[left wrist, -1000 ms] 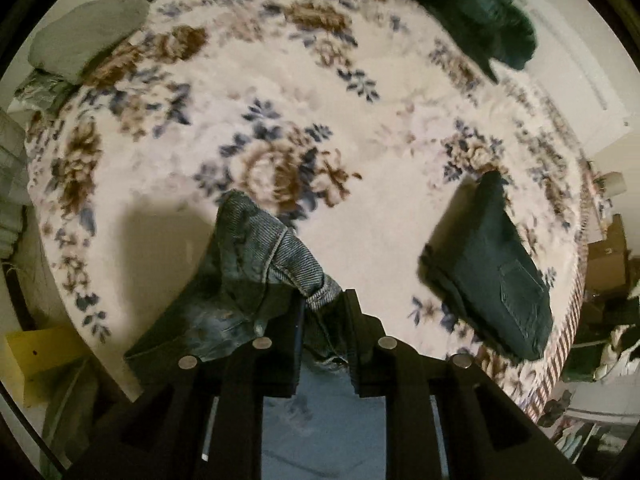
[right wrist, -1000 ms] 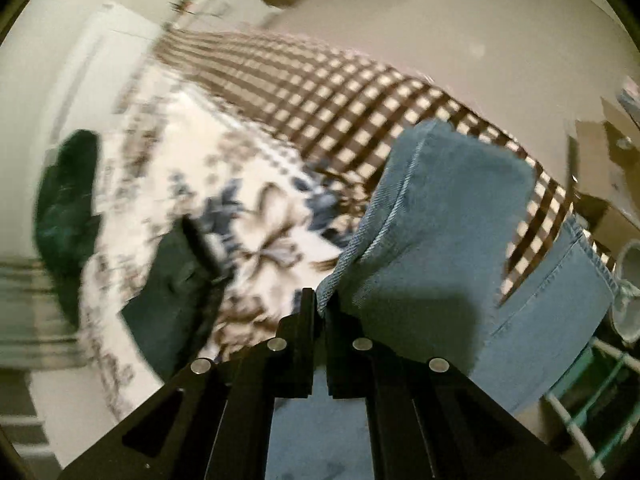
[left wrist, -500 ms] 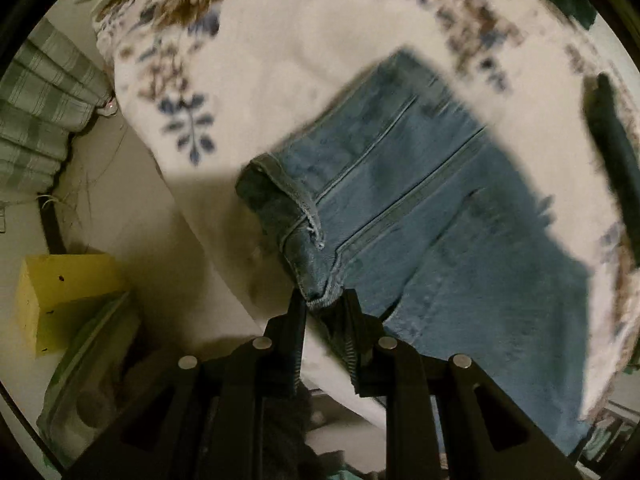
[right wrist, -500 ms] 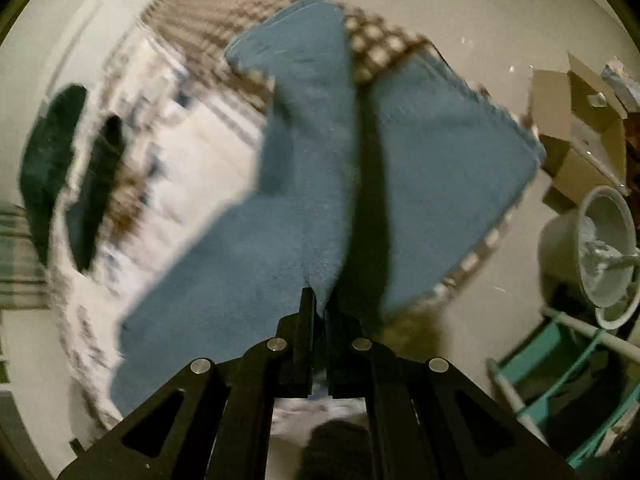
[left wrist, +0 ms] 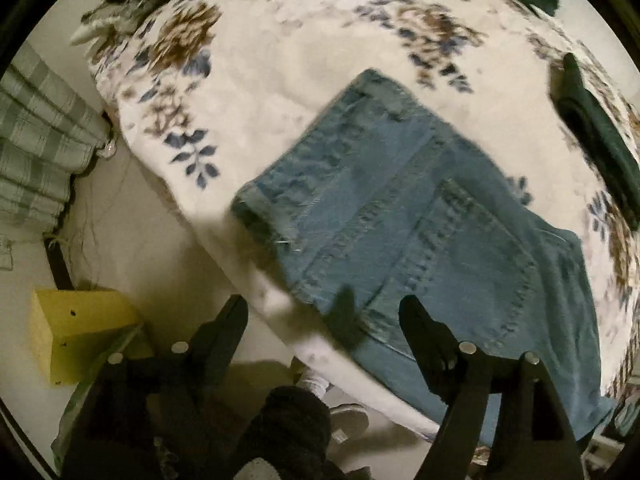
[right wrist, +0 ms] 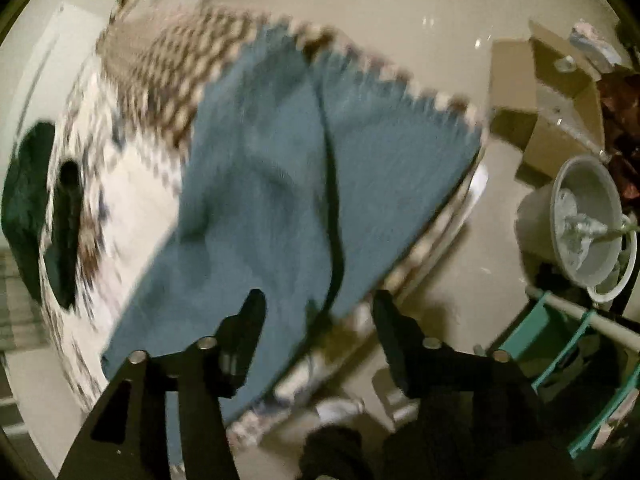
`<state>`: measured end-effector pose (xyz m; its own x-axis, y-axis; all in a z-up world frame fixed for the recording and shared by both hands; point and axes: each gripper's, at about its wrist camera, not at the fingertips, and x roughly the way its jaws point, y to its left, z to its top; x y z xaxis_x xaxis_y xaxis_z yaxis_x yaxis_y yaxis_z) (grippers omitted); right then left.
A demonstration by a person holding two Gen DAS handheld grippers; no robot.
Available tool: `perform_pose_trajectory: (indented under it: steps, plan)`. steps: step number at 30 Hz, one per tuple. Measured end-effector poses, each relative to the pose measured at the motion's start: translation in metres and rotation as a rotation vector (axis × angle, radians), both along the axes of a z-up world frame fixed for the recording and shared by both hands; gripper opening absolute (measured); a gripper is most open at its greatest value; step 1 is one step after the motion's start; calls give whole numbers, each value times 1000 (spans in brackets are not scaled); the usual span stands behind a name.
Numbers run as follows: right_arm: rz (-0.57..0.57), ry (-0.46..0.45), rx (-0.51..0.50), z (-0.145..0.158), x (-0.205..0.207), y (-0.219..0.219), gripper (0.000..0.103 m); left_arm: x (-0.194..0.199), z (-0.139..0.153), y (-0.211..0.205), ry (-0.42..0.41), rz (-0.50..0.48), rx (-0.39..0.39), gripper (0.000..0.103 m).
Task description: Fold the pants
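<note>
Jeans [left wrist: 400,216] lie spread on the bed [left wrist: 280,60], waistband end toward the left side, legs running off to the right and hanging over the bed's edge in the right wrist view [right wrist: 280,184]. Both grippers are empty: the left gripper [left wrist: 324,312] has its fingers wide apart, poised just over the near edge of the denim by the back pocket, and the right gripper [right wrist: 318,300] is spread wide too, hovering above the dark line where the two legs meet. Nothing is clamped on either side.

By the look of it, the laying-out step is done and the first fold has not begun. The legs sit side by side, not yet one on top of the other. The picture on the right is smeared with motion, so the exact lie of the hems is hard to read.

The next move likely calls for fresh grips: one gripper on the waistband edge, the other lower down on the same leg, then a carry across so one leg lands on its twin. A dark green garment [left wrist: 596,136] rests nearby on the bed, close enough that the fold wants to stay on its own patch. The overhang is the risk; the denim's weight could drag it off the bed.
</note>
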<state>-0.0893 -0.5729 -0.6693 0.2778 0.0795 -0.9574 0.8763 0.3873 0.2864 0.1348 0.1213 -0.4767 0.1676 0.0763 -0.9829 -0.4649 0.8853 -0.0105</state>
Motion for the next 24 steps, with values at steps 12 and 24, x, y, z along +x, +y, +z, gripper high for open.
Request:
perform_pose_trajectory:
  steps: [12,24]
  plan:
    - [20,52,-171,-4,47,-59,10,30,-31,-97,28,-256,21,77]
    - [-253,89,9,-17,-61,-90,52,31,-41,-102,120,-312,8,77]
